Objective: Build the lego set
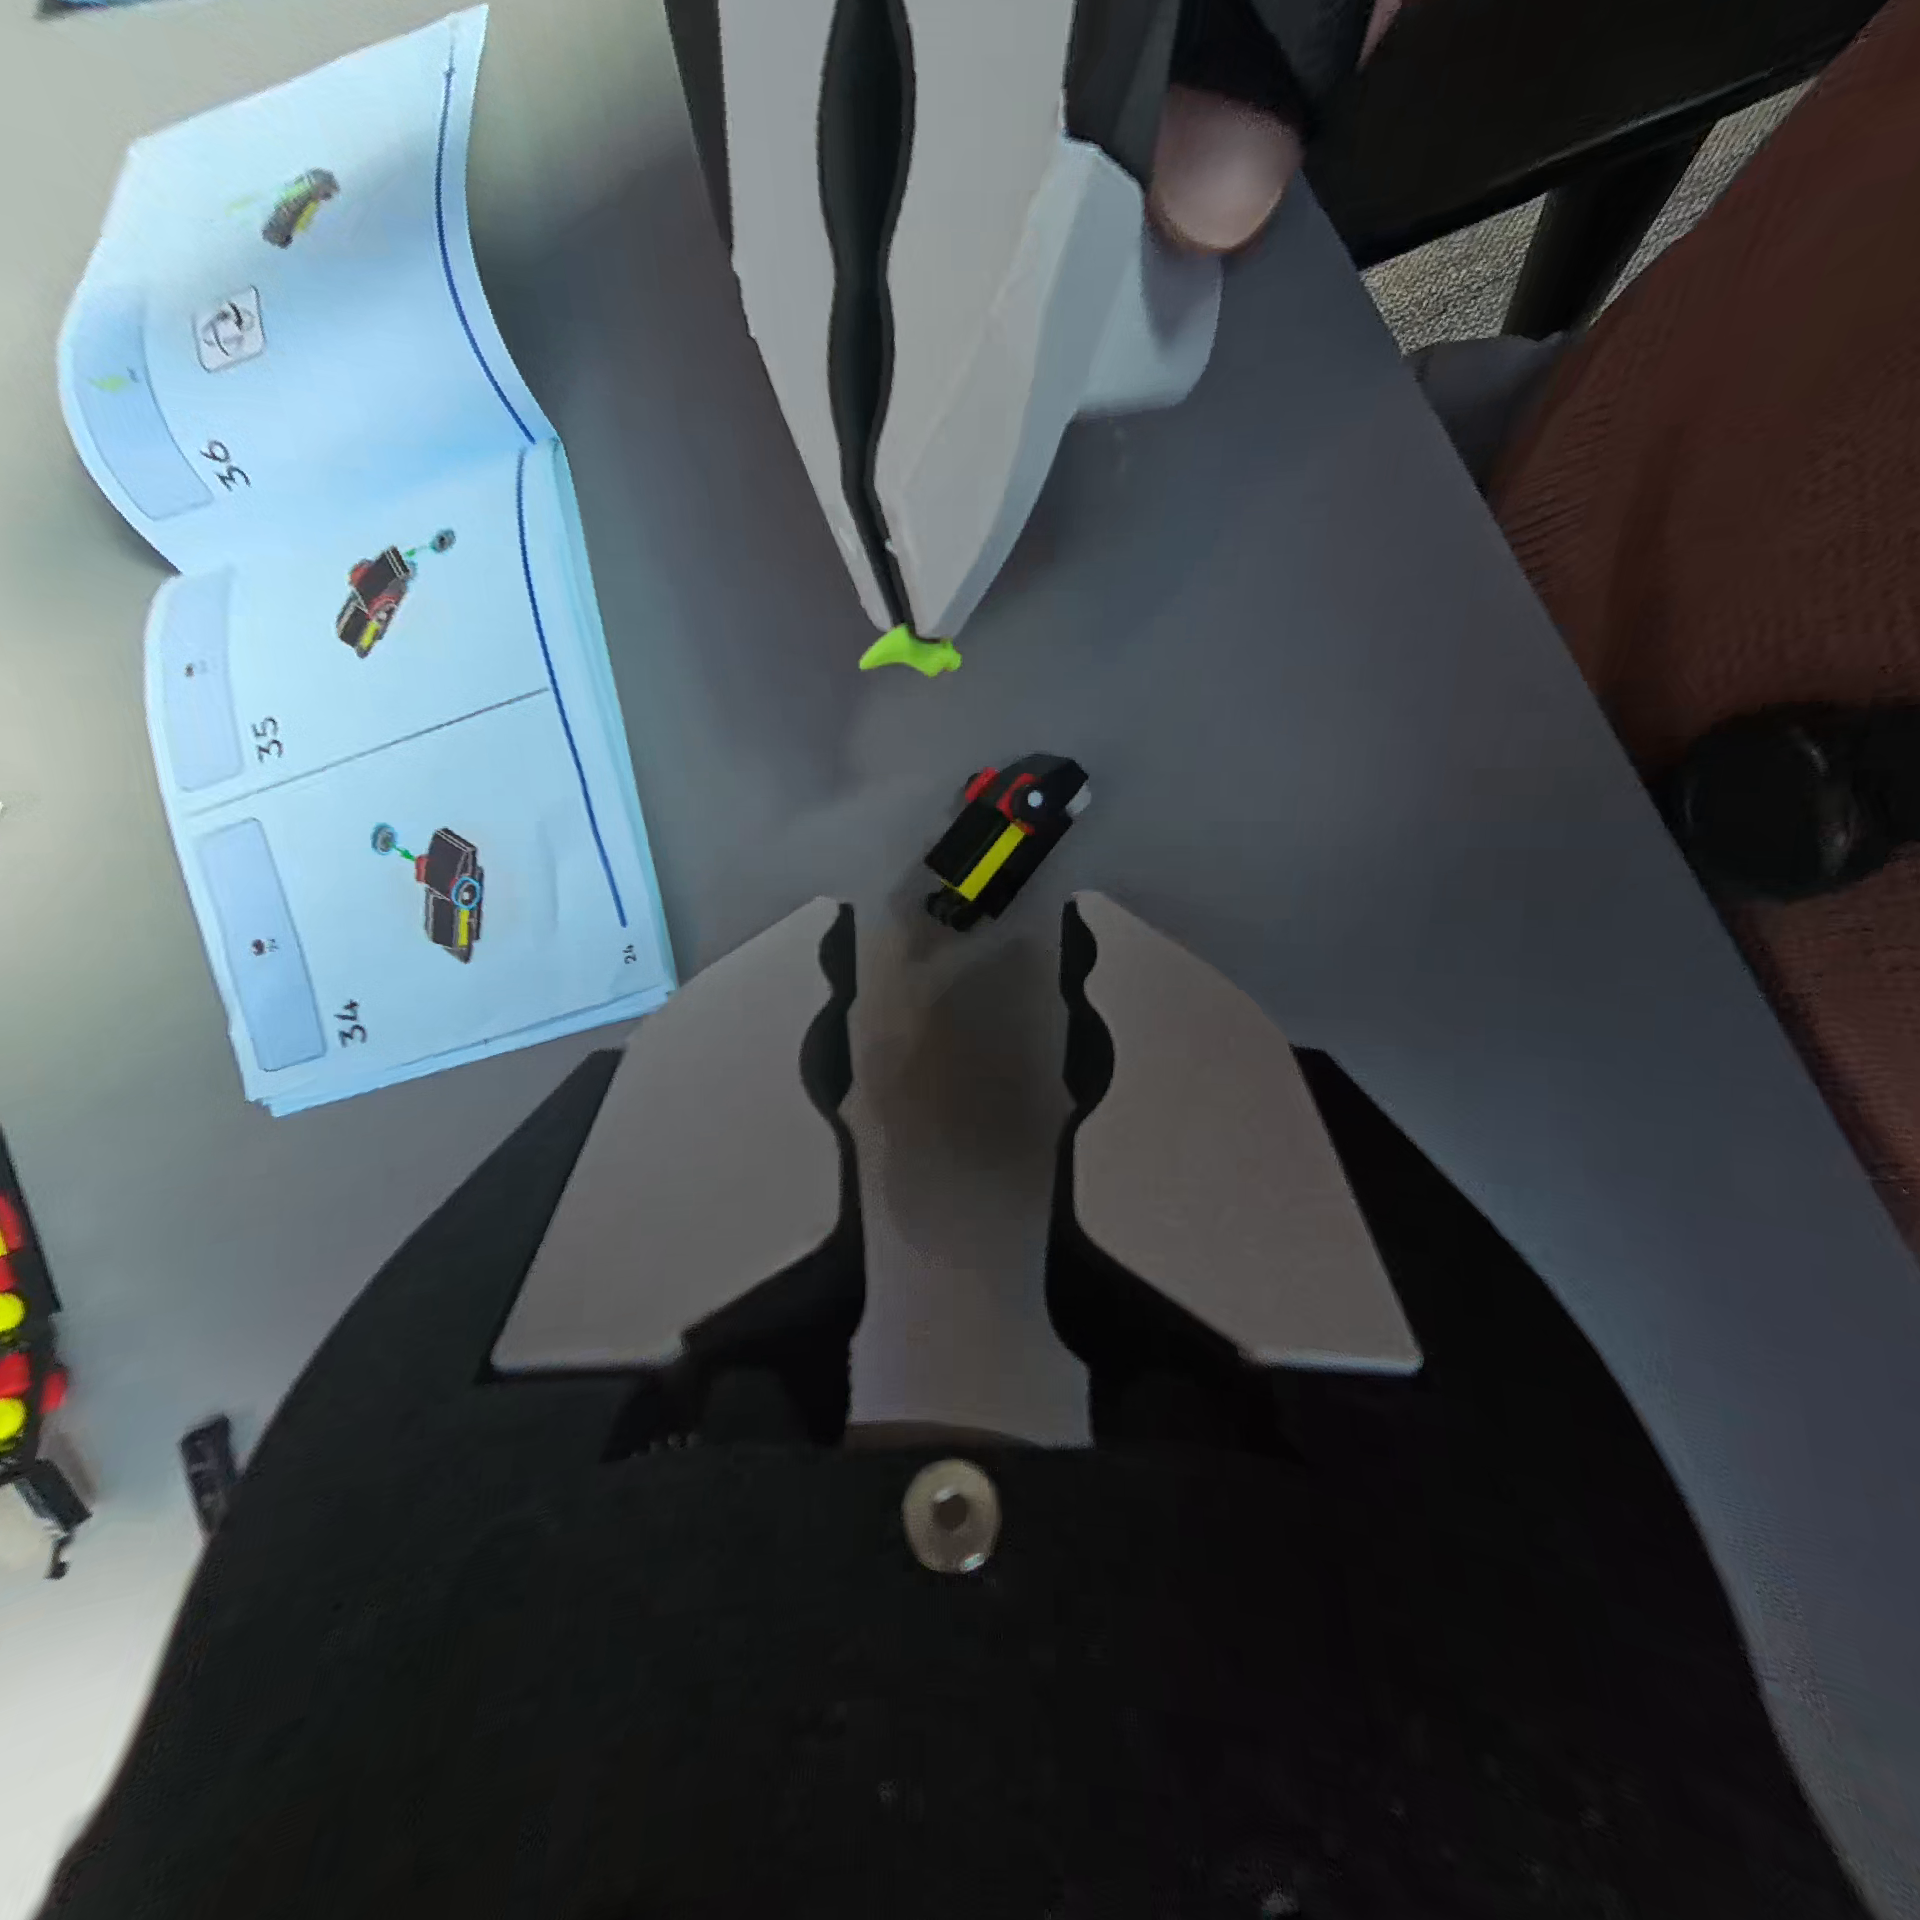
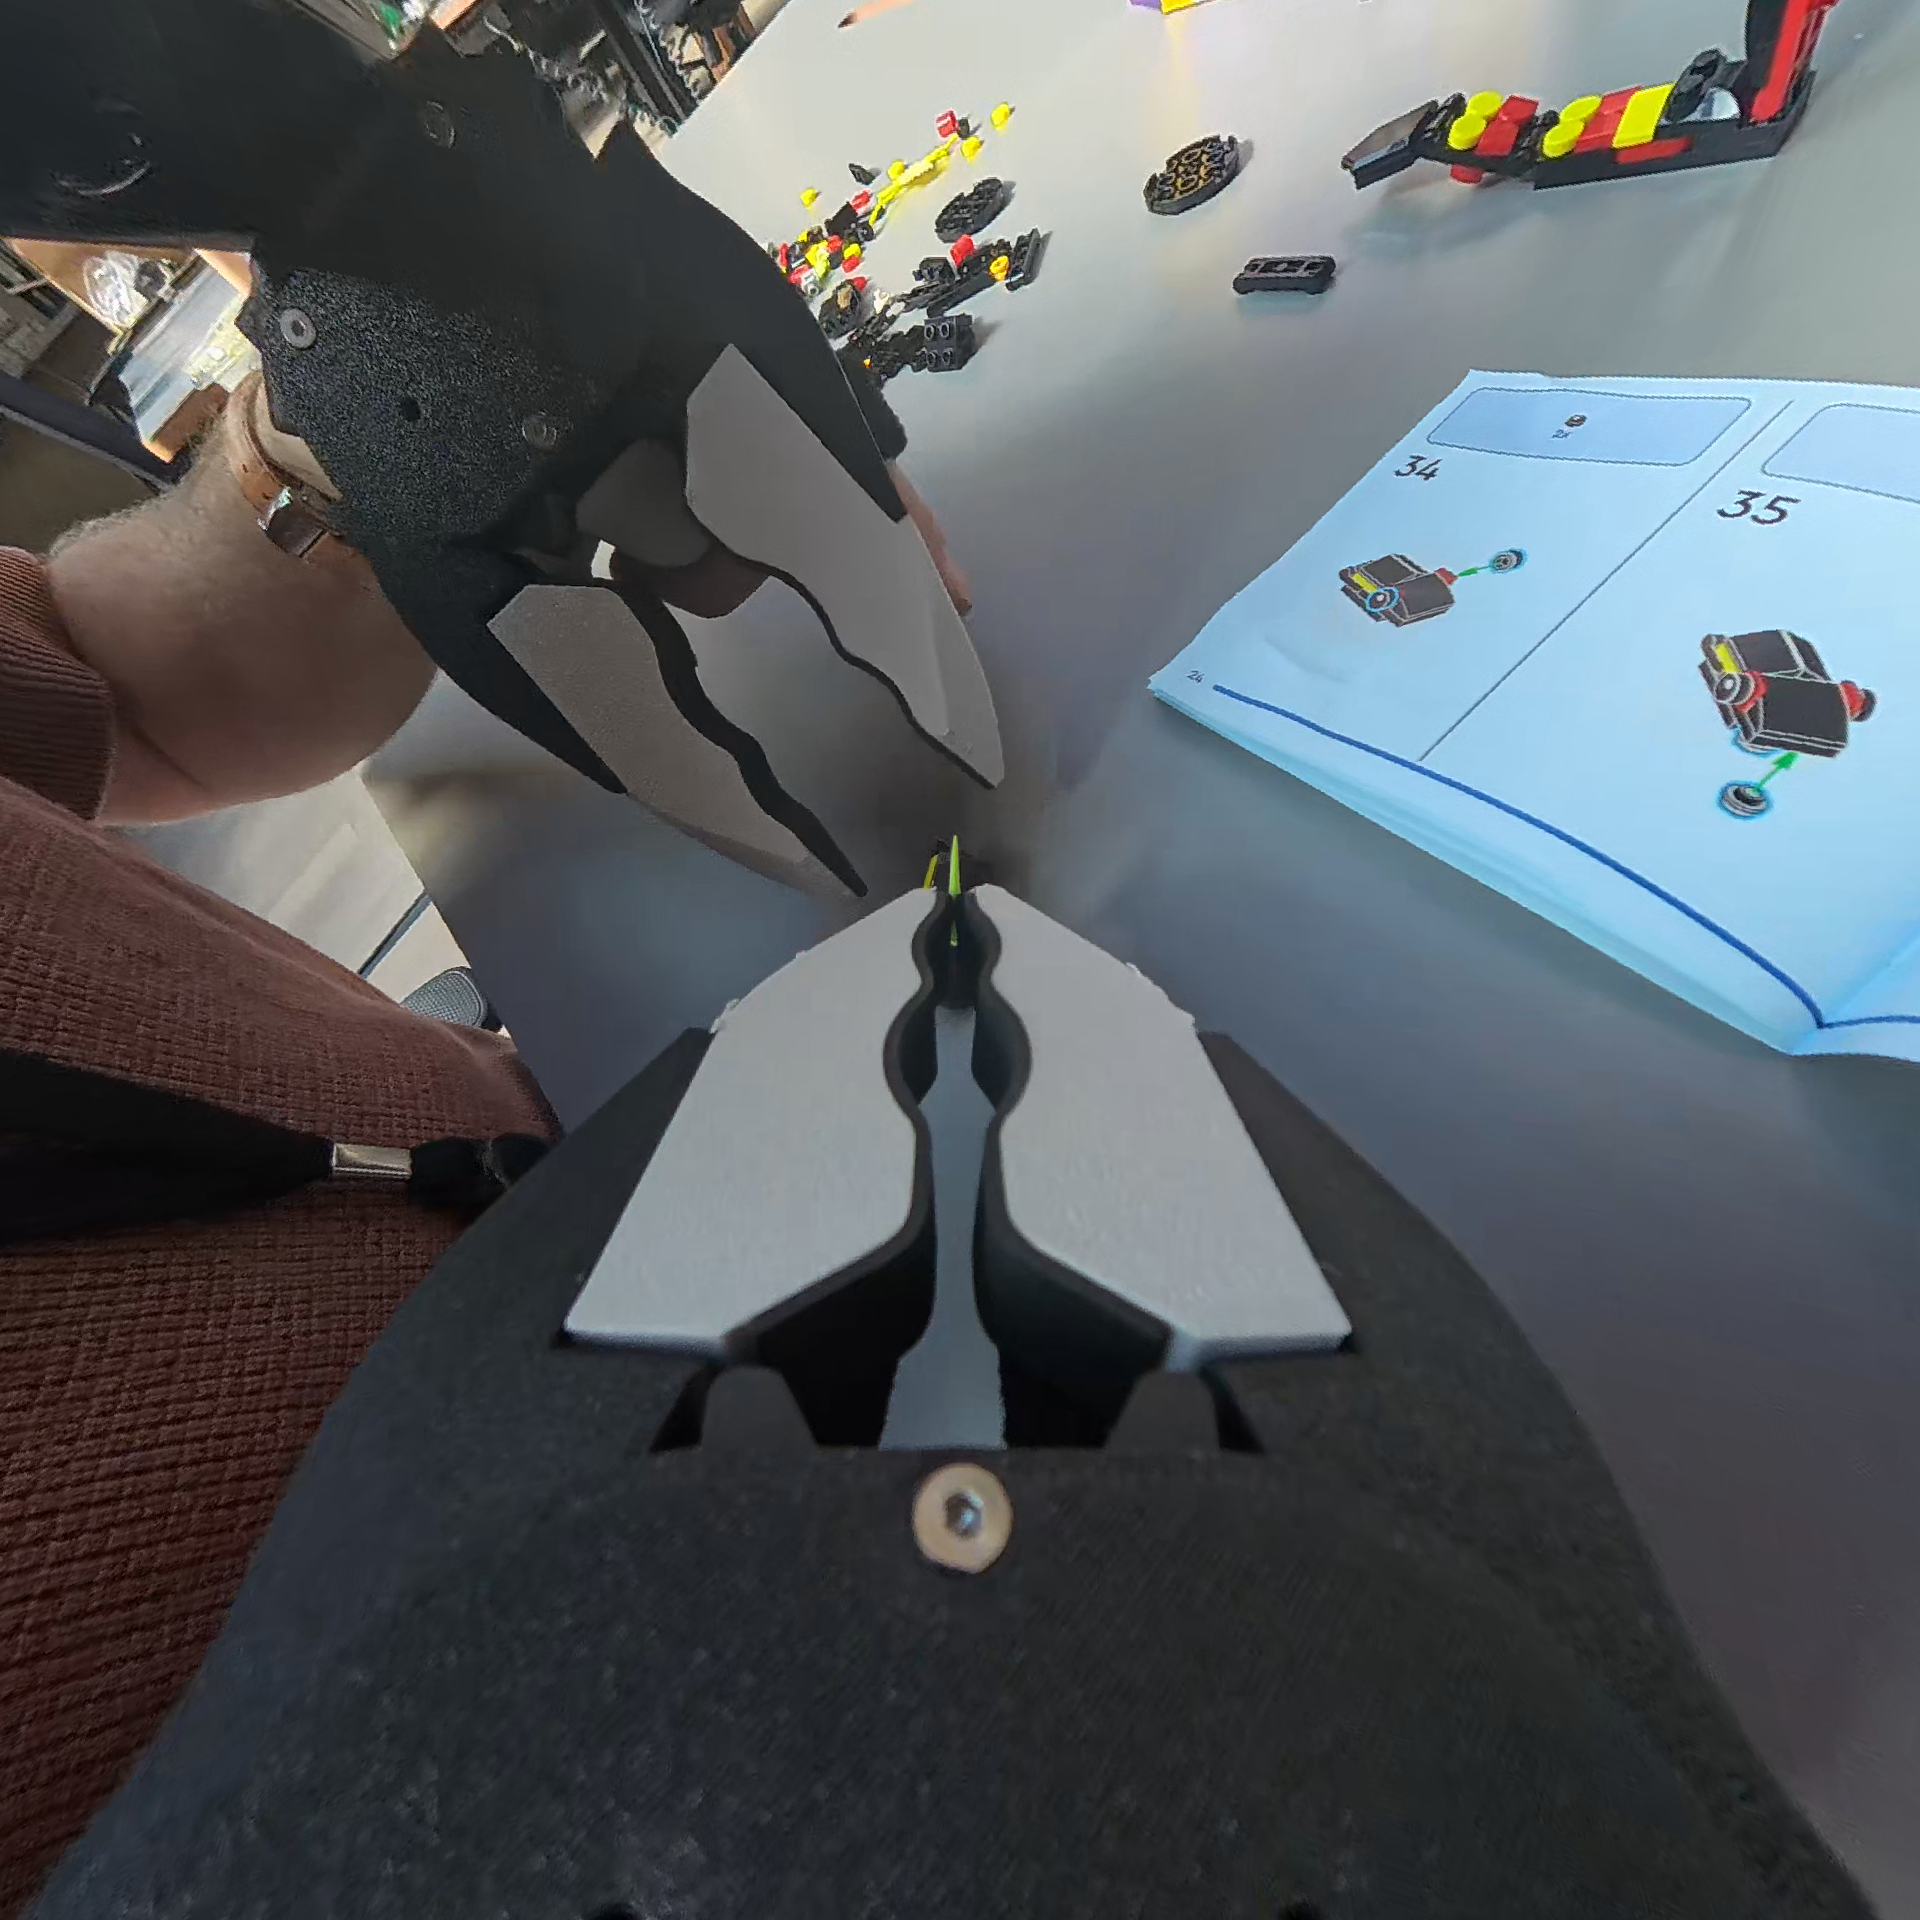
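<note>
A small black, red and yellow lego assembly (image 1: 997, 842) lies on the grey table just beyond my left gripper (image 1: 956, 909), which is open and empty. My right gripper (image 1: 906, 623) comes in from the top of the left wrist view, shut on a small lime-green piece (image 1: 909, 652) that sticks out of its tips just above the assembly. In the right wrist view the right gripper (image 2: 954, 902) holds the green piece (image 2: 954, 873) edge-on, and the open left gripper (image 2: 914, 831) is close in front of it. The assembly is hidden there.
An open light-blue instruction booklet (image 1: 395, 644) lies left of the grippers; it also shows in the right wrist view (image 2: 1558, 665). Several loose lego pieces (image 2: 914, 239) and a larger red, black and yellow build (image 2: 1621, 120) lie farther back. The table edge and a person's brown sleeve (image 2: 208, 1039) are close. About 5 cm separates my left fingertips from my right.
</note>
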`<state>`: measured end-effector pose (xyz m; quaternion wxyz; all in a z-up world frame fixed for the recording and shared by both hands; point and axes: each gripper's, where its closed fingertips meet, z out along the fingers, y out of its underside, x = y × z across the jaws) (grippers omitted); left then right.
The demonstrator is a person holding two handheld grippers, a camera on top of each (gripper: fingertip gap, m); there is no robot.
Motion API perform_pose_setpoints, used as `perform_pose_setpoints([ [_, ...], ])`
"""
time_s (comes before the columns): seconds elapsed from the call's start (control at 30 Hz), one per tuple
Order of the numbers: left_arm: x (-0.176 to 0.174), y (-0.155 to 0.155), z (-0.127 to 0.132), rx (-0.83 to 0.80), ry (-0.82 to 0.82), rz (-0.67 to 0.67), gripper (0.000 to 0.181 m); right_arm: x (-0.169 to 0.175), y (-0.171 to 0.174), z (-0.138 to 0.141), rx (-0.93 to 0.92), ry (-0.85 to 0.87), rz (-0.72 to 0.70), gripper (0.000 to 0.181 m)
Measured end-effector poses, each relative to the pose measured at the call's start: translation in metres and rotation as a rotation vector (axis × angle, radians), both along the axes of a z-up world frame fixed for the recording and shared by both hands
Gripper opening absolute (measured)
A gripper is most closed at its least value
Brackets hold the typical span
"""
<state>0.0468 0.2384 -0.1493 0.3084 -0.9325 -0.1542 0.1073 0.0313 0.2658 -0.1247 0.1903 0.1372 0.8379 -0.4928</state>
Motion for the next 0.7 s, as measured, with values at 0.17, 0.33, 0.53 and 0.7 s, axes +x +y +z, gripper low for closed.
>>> perform_pose_setpoints([
  [0.17, 0.007, 0.007, -0.002, -0.045, 0.174, -0.283, 0.034, -0.004, 0.006, 0.009, -0.034, 0.01, -0.009, 0.001],
  [0.33, 0.002, 0.017, -0.01, -0.019, 0.243, -0.443, 0.02, -0.007, 0.012, 0.015, -0.071, -0.011, -0.036, 0.001],
  [0.53, -0.002, 0.026, -0.005, 0.195, -0.234, -0.168, 0.016, -0.008, 0.012, 0.042, -0.257, 0.022, -0.032, 0.001],
  [0.7, 0.003, 0.047, 0.068, 0.924, -0.89, 0.124, 0.017, -0.002, 0.014, 0.078, -0.492, 0.316, 0.1, 0.001],
])
